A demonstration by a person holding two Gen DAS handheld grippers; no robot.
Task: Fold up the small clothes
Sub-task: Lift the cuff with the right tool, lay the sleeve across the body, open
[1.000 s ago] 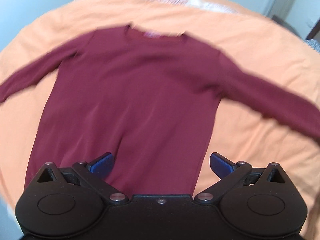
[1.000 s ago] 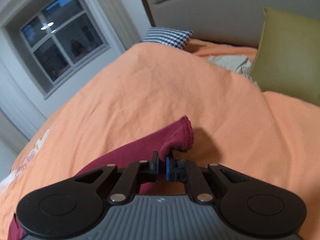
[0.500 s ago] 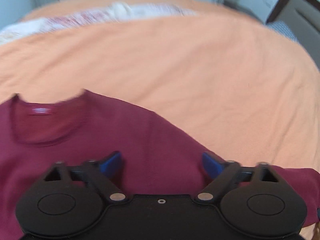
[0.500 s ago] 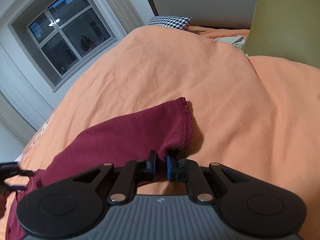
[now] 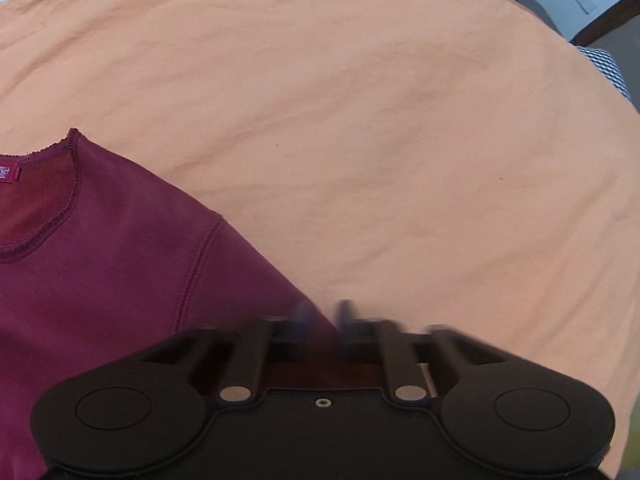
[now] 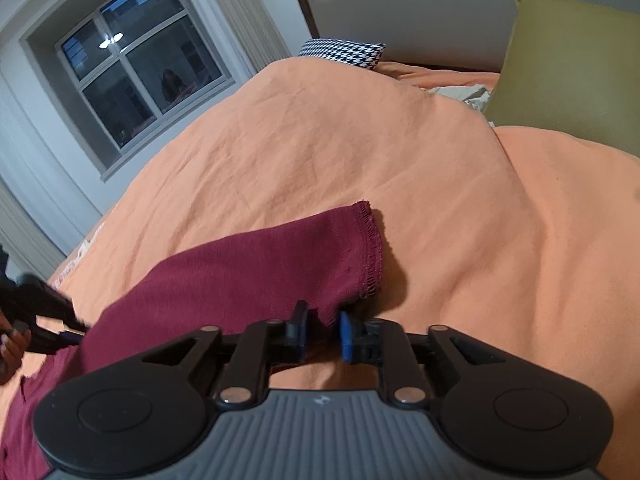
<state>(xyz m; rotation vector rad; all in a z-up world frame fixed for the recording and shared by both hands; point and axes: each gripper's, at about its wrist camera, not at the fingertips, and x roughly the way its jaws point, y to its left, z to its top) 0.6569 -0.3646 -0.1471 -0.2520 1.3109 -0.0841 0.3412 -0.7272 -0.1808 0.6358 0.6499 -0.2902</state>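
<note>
The maroon top (image 5: 100,264) lies flat on the orange bedspread (image 5: 360,140), filling the lower left of the left wrist view, with its neckline and label at the left edge and the shoulder seam running down the middle of the cloth. My left gripper (image 5: 322,320) sits at the lower centre of that view, over the upper edge of the sleeve; its fingers are drawn close together but blurred, so I cannot tell whether they have hold of the cloth.

In the right wrist view the sleeve (image 6: 248,276) runs from the lower left up to its stitched cuff (image 6: 370,248) at centre. My right gripper (image 6: 323,332) is clamped on the sleeve's lower edge just beneath the cuff. At the left edge of that view, the left gripper's black body meets the sleeve.

Upper right: a green pillow (image 6: 568,68). Top centre: a houndstooth cushion (image 6: 344,52) against the headboard (image 6: 420,4). Upper left: a dark window (image 6: 132,76).
</note>
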